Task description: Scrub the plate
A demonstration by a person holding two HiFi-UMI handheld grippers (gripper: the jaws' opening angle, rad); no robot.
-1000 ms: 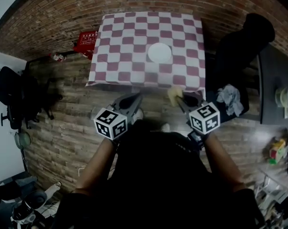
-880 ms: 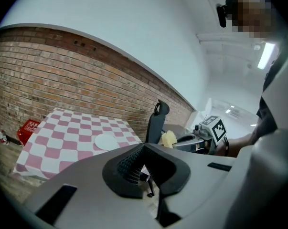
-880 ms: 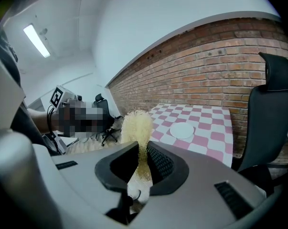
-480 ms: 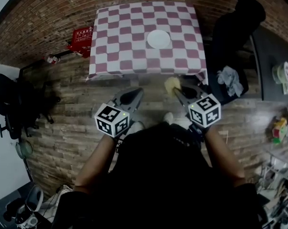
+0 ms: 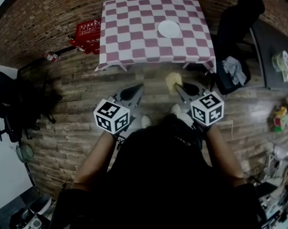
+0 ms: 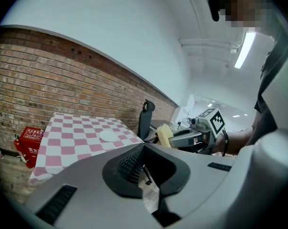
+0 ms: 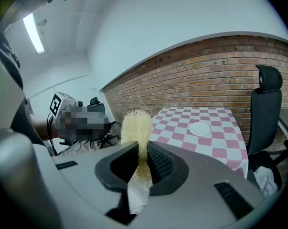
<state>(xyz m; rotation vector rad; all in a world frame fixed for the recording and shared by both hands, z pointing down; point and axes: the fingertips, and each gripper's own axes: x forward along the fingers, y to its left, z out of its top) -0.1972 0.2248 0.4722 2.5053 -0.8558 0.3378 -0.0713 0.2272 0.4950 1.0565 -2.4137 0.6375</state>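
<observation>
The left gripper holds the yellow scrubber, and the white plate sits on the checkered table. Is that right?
Not quite: the yellow scrubber is clamped in the right gripper, as the right gripper view shows; the left gripper is shut on nothing. The white plate does sit on the checkered table.

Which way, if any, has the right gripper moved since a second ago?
Yes: the right gripper moved away from the table; floor now shows between its sponge and the table's near edge.

Head view dim w/ fisheye edges — gripper views bright.
</observation>
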